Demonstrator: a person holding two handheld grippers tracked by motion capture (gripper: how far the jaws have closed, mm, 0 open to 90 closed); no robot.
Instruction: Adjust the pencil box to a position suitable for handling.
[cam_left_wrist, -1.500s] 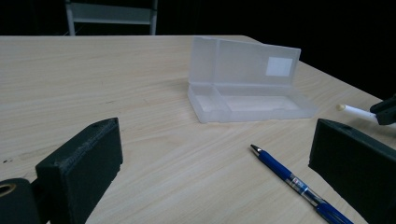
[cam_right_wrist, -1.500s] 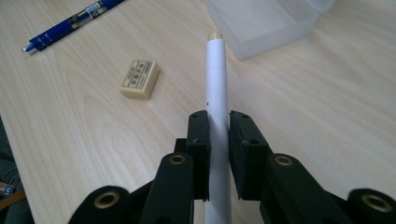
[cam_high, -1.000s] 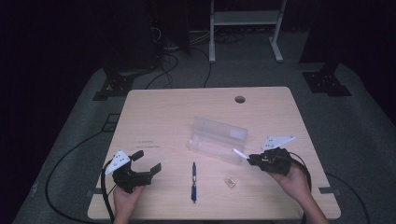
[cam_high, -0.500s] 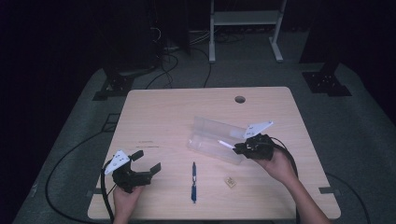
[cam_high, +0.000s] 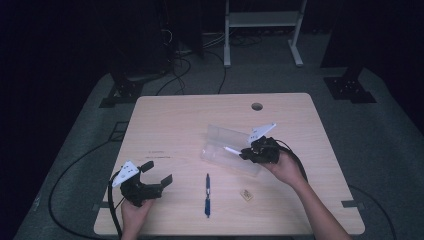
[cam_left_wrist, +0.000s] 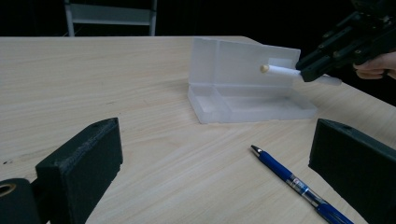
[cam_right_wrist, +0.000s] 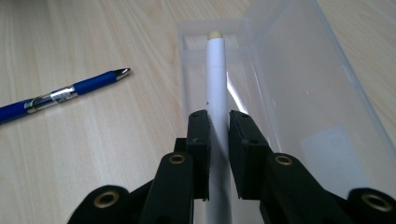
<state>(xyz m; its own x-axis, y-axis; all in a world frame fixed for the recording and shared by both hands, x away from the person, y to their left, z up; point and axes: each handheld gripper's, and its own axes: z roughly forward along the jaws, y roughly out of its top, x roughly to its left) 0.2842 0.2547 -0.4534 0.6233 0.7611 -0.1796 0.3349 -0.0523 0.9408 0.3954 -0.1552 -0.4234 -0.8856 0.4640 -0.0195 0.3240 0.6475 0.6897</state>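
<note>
A pale wooden desk (cam_high: 170, 125) with a cable hole (cam_high: 257, 106) stands in a dark room on grey floor. The right tongs (cam_high: 243, 153) clamp a white pen (cam_right_wrist: 217, 79) above the open clear case (cam_left_wrist: 243, 88). The left tongs (cam_high: 159, 172) gape near a blue pen (cam_high: 207, 194).

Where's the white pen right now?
The white pen is clamped in the right gripper, held above the open clear case right of the table's centre in the high view. The blue pen lies on the wood nearer the person.
</note>
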